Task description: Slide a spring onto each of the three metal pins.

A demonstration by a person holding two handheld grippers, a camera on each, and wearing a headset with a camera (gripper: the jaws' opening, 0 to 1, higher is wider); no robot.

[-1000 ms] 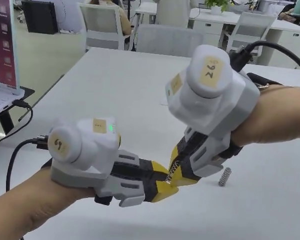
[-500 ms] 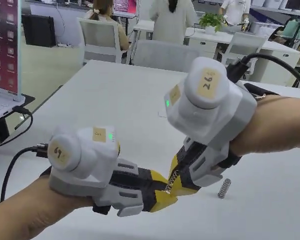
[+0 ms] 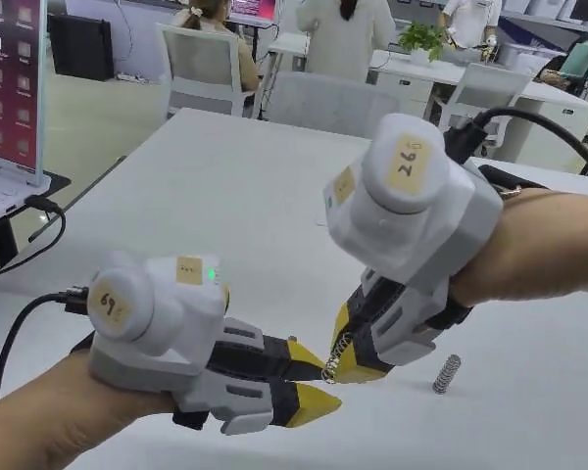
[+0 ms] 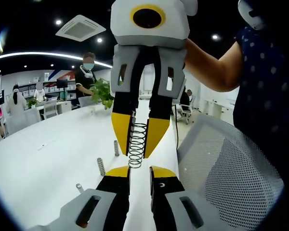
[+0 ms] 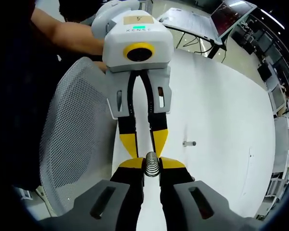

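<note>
My left gripper (image 4: 140,173) has backed off the coiled steel spring (image 4: 137,144), and its jaws now stand spread and empty just short of it. My right gripper (image 5: 151,164) alone pinches the spring between its yellow tips. The handover looks done, so I judge the spring ready for threading.

Spring (image 3: 335,354) shining silver, left gripper (image 3: 318,378) and right gripper (image 3: 348,345) showing white and yellow, table (image 3: 225,196) looking white, chair (image 5: 72,144) showing grey dots
</note>
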